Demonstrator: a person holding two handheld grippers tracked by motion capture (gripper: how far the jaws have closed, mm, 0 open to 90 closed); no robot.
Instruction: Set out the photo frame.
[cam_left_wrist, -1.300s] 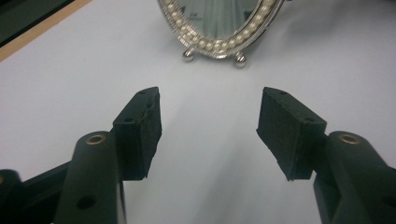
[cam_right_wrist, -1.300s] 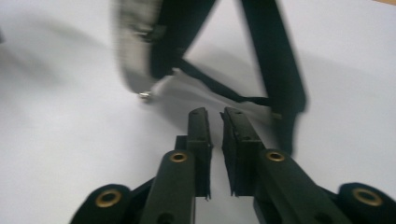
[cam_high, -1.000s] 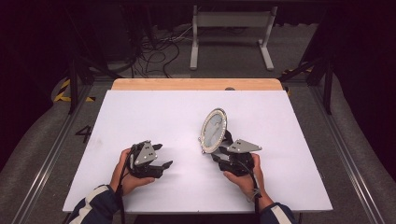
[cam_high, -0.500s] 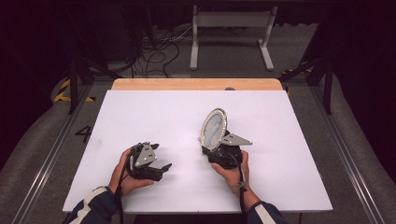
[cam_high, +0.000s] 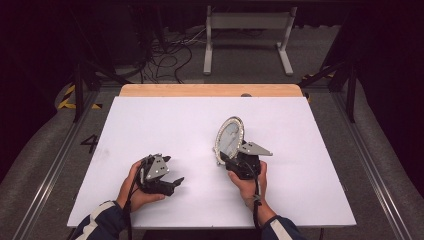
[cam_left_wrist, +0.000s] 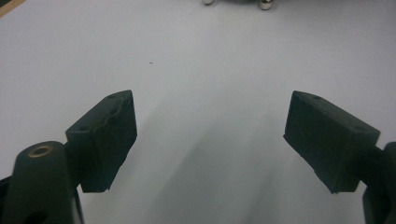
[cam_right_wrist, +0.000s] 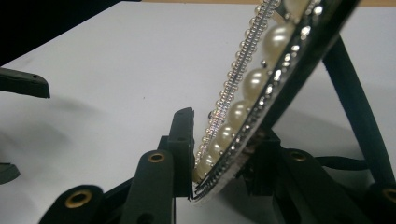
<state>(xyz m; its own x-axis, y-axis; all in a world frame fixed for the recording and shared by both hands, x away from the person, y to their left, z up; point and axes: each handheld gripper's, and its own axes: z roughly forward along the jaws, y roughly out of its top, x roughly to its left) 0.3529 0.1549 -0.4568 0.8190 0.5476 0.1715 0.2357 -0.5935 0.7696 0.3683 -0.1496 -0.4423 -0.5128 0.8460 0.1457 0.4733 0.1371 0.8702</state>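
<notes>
Pearl-edged oval frame (cam_right_wrist: 261, 88) clamped at its lower rim between the jaws of the right gripper (cam_high: 235, 161), held tilted above the white table (cam_high: 165, 125). Best to keep the squeeze steady and lower slowly onto its black stand. Left gripper (cam_left_wrist: 210, 140) empty, jaws wide apart, low over the table. One frame, two grippers.

Right gripper (cam_high: 223, 159) and its clamped oval frame (cam_high: 228, 139) slightly farther left, frame more upright.

White table (cam_high: 150, 125) with a wooden strip (cam_high: 210, 90) along its far edge. Beyond it, tangled cables (cam_high: 170, 52) on grey floor and a white metal stand (cam_high: 247, 35).
</notes>
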